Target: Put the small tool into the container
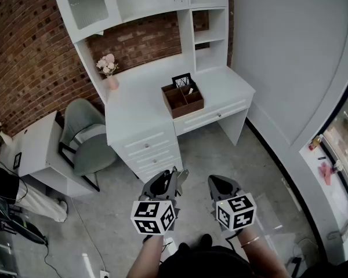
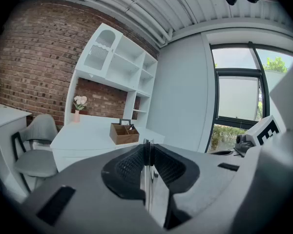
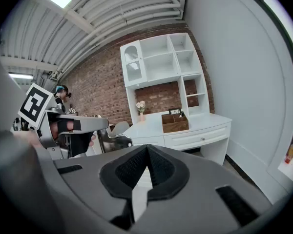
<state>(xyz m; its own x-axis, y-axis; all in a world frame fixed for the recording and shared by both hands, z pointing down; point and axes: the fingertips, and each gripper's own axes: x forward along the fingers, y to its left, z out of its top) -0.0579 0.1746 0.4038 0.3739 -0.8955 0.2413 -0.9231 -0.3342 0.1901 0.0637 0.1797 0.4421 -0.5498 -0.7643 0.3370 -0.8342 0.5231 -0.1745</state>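
Left gripper (image 1: 175, 177) is clamped shut on what's most likely the small tool (image 2: 146, 152), only seen as a thin pale sliver between the pads; right gripper (image 3: 147, 147) is closed tip to tip, nothing held. The container (image 1: 182, 100), a brown divided box, is parked near the front edge of the white desk (image 1: 133, 112), well apart from both grippers. Risk-wise: so little of the tool is pinched that it could be twisted or dropped on the way over; a divider could get clipped if it's lowered off-centre.
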